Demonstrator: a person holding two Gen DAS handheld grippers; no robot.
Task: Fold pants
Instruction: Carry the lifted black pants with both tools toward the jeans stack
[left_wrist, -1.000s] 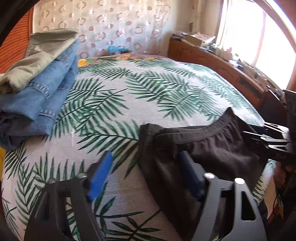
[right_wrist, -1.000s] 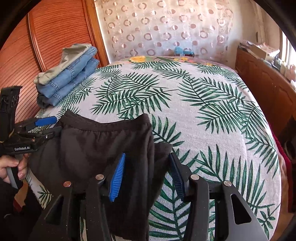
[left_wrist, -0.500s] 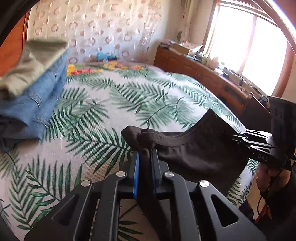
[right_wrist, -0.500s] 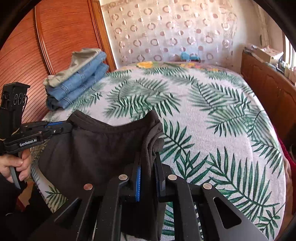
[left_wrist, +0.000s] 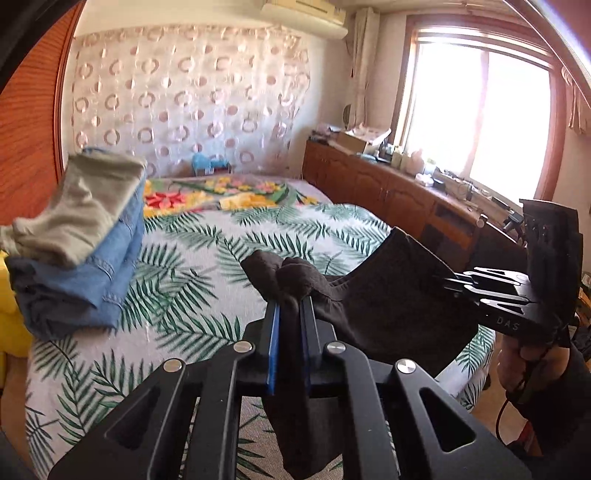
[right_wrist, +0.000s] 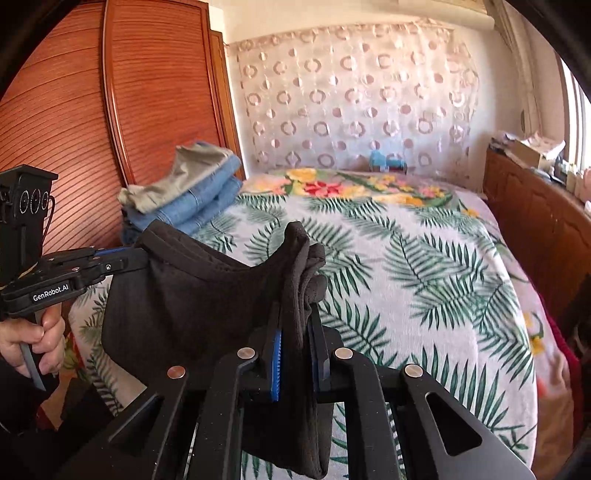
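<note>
I have both claws, left claw (left_wrist: 290, 325) and right claw (right_wrist: 297, 332), pinching the pants (left_wrist: 388, 306) at mid-frame, hanging over the bed (right_wrist: 424, 266). I should lift evenly, keeping the waistband taut, then lay it flat.

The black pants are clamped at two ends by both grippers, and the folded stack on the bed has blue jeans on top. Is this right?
Not quite. In the right wrist view, the stack has a grey-green garment on top, jeans beneath. The black pants are indeed clamped by the right gripper and left gripper.
</note>
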